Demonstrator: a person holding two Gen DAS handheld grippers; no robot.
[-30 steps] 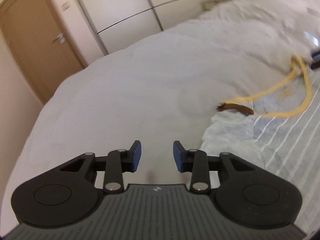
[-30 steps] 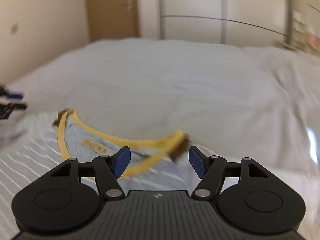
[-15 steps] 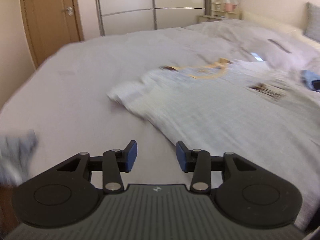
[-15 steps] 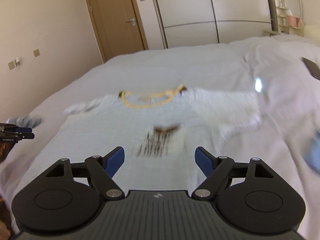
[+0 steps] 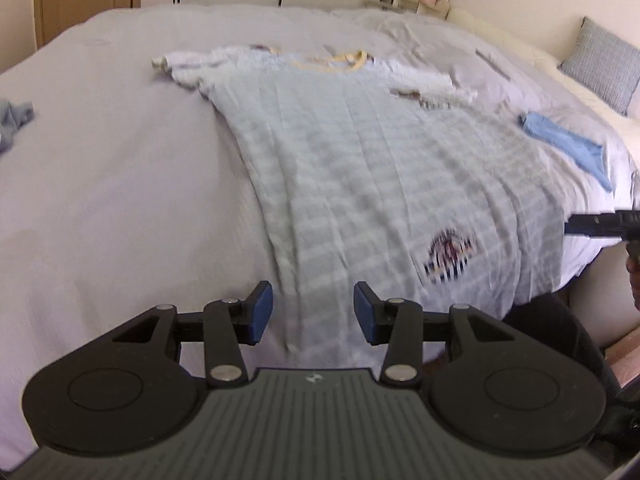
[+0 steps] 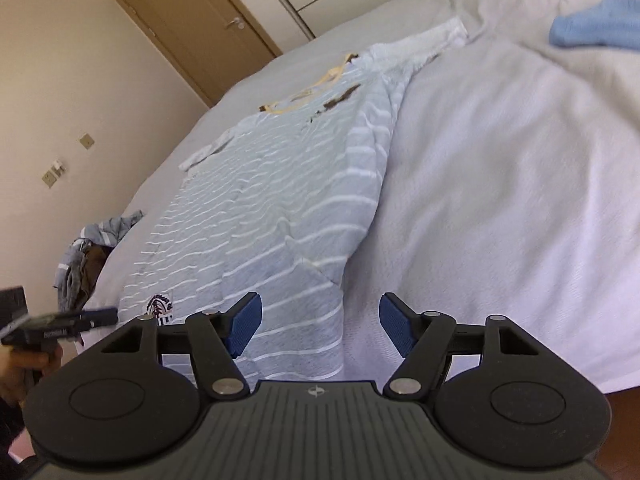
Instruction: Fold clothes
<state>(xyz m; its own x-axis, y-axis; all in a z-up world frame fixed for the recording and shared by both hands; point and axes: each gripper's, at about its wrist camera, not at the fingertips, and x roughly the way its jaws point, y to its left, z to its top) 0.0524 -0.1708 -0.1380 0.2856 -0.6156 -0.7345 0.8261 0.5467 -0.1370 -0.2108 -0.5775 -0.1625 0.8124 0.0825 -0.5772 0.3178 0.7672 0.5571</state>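
Note:
A pale blue striped T-shirt (image 5: pixel 380 168) with a yellow collar (image 5: pixel 332 62) lies spread flat on the bed, its hem hanging over the near edge. A small printed logo (image 5: pixel 448 254) sits near the hem. My left gripper (image 5: pixel 314 314) is open just above the hem's left corner, holding nothing. In the right wrist view the same T-shirt (image 6: pixel 280 184) stretches away from me, and my right gripper (image 6: pixel 320 326) stands open over the hem's right corner, with nothing between its fingers. The tip of the other gripper (image 6: pixel 60 326) shows at the left edge.
The white bedspread (image 5: pixel 120 184) covers the whole bed. A light blue garment (image 5: pixel 568 142) lies to the right, a grey bundle of clothes (image 6: pixel 84 256) at the left edge. A wooden door (image 6: pixel 200 28) and white wardrobes stand behind; a grey pillow (image 5: pixel 604 64) far right.
Both grippers have pulled back from the collar end of the T-shirt to its hem at the near bed edge. The T-shirt now lies spread out flat. Both stayed open.

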